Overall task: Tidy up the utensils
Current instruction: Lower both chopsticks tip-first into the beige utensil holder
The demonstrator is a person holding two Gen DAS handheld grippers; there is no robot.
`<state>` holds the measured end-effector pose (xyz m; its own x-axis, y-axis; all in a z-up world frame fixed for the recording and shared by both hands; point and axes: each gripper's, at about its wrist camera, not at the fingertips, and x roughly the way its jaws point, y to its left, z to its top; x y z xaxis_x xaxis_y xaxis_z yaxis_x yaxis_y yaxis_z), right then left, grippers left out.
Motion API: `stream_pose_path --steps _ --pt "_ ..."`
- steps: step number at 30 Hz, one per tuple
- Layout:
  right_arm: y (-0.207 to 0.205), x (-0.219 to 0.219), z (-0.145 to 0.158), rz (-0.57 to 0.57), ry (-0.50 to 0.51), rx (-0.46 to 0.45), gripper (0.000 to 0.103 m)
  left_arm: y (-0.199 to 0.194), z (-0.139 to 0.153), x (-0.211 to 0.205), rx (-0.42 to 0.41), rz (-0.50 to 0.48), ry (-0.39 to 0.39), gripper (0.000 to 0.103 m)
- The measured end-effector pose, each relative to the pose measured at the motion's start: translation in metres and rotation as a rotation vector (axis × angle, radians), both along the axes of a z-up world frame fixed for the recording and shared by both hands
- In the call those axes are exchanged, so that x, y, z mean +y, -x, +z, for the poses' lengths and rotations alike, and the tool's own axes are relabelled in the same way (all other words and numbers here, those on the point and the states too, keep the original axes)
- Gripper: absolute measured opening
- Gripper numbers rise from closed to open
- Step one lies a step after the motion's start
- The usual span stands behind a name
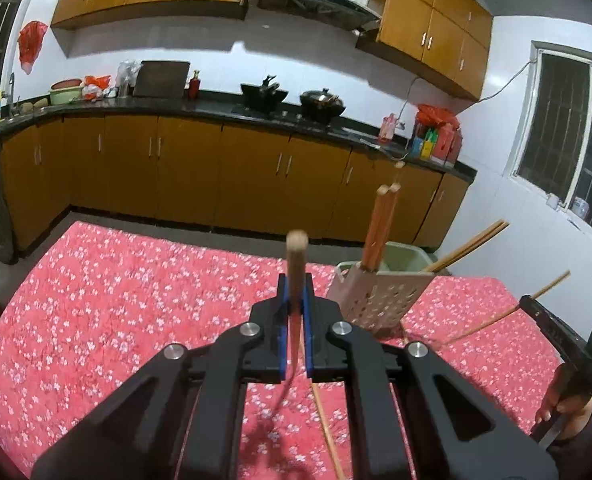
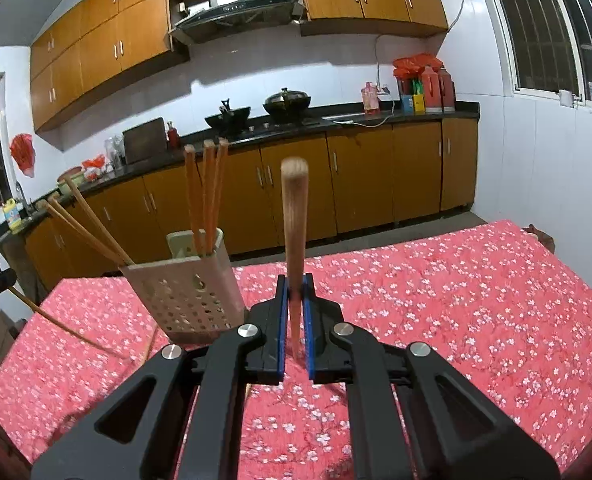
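Each hand-held gripper, left (image 1: pixel 296 300) and right (image 2: pixel 296 300), pinches one chopstick (image 1: pixel 296 264) (image 2: pixel 293 232) above the surface (image 1: pixel 115 300), near the holder (image 1: pixel 376 296).

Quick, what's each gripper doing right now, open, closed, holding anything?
Left gripper: closed on a chopstick.
Right gripper: closed on another chopstick.

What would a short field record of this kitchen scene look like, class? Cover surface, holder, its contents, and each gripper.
surface: table under a red floral cloth
holder: perforated utensil holder, standing on the cloth
holder contents: several chopsticks, some upright, some leaning out
left gripper: shut on a chopstick
right gripper: shut on a chopstick
loose: one chopstick on the cloth
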<state>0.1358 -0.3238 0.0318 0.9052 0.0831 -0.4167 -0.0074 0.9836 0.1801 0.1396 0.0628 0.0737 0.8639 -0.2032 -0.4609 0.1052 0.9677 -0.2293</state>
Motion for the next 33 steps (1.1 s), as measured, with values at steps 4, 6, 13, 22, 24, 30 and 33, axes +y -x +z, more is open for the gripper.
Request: stream_pose_path --steps 4,6,13,22,24,30,33 --pt "0.005 0.003 0.025 0.051 -0.053 -0.048 0.008 0.005 0.023 -0.008 -0.052 -0.035 0.010 0.007" --pt "0.008 0.005 0.036 0.076 -0.073 -0.075 0.008 0.007 0.034 -0.014 -0.079 -0.055 0.013 0.007" --pt "0.010 0.023 0.079 0.139 -0.119 -0.229 0.008 0.002 0.074 -0.046 -0.203 -0.096 0.033 0.007" --pt "-0.031 0.049 0.093 0.103 -0.085 -0.369 0.008 -0.025 0.106 -0.077 -0.377 -0.010 0.057 0.007" --pt "-0.043 0.053 0.084 0.096 -0.075 -0.346 0.008 -0.033 0.104 -0.080 -0.387 0.012 0.047 0.007" --pt "-0.064 0.063 0.060 0.099 -0.063 -0.270 0.008 -0.055 0.080 -0.085 -0.370 0.031 0.057 0.007" --pt "-0.067 0.067 0.053 0.112 -0.046 -0.246 0.008 -0.063 0.066 -0.087 -0.337 0.022 0.050 0.007"
